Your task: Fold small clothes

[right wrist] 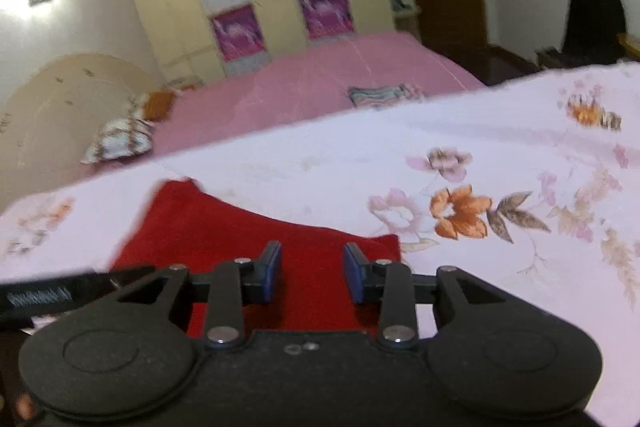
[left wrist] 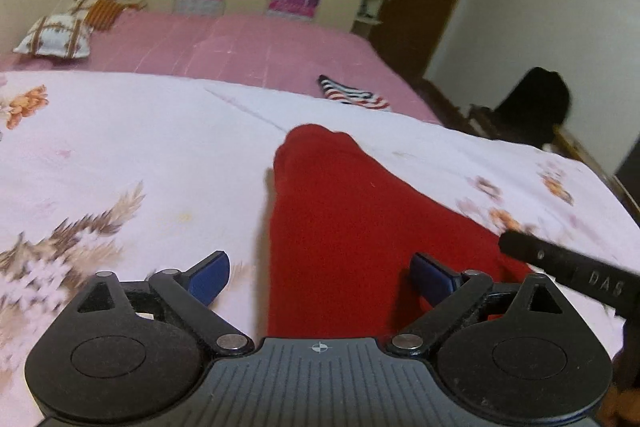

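Red garment point(left wrist: 340, 227) lies flat on the floral sheet point(left wrist: 120, 155), soft fleecy knit w/ rounded end at 12 o'clock. My left tool point(left wrist: 320, 277) is spread wide over it, gripping nothing. Right tool point(right wrist: 312, 271) half-parted above its edge, nothing pinched. Looks barely started; folds still to do. Striped piece point(left wrist: 354, 95) at 1 o'clock waits.

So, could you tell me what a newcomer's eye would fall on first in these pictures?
The bright red cloth stands out first, lying flat on the pale flowered sheet right ahead of both grippers. The left hand-held gripper stands wide open over it, and the right hand-held gripper hovers over its edge with a narrower gap. Further back, a striped garment lies on the pink bedspread.
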The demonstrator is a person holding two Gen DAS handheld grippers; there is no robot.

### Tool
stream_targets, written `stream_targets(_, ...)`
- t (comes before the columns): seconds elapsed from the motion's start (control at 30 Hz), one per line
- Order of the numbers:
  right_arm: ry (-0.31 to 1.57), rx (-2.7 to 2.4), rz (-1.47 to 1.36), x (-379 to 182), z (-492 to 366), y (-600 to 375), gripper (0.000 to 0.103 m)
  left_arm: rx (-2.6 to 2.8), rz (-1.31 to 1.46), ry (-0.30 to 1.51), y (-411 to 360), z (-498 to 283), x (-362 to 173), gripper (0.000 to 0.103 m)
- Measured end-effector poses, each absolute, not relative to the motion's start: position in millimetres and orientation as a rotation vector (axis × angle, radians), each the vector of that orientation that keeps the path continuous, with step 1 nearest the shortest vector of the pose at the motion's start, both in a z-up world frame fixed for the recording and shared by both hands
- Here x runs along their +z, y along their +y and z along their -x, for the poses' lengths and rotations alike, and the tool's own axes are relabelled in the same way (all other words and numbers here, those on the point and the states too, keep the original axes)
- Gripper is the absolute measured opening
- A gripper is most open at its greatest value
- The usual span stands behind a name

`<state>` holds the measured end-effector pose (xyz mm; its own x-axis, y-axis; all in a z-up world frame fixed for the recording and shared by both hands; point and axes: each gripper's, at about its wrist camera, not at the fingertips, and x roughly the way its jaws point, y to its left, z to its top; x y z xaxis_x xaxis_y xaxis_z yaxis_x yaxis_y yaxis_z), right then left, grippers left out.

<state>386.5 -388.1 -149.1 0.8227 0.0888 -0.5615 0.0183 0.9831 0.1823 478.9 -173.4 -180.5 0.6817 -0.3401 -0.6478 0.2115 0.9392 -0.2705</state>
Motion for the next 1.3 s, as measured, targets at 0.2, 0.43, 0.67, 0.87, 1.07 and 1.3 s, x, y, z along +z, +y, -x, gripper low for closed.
stream_targets(0.2, 0.628, 0.054, -0.141, -159.2, -348.2, -372.4, 0.033, -0.327, 0.167, 0.799, -169.9, -452.3, -198.2, 0.097)
stream_targets(0.43, 0.668, 0.021, -0.124, -172.1, -355.1, -374.8, 0.033, -0.290, 0.170, 0.823, -170.2, -450.0, -197.4, 0.103)
stream_targets(0.67, 0.639, 0.072, -0.102, -147.0, -306.5, -367.5, 0.034, -0.342, 0.125, 0.807, -163.4, -413.0, -183.5, 0.103)
stream_targets(0.87, 0.689, 0.068, -0.108, -161.9, -271.7, -360.8, 0.034, -0.356, 0.072, 0.864, -170.4, -389.2, -201.8, 0.103)
stream_targets(1.07, 0.725, 0.039, -0.078, -178.2, -268.5, -360.3, 0.034, -0.345, 0.066, 0.873, -171.0, -387.6, -205.0, 0.103)
stream_targets(1.3, 0.734, 0.034, -0.103, -171.4, -262.1, -361.4, 0.042, -0.346, 0.054, 0.879, -170.9, -387.8, -199.0, 0.103)
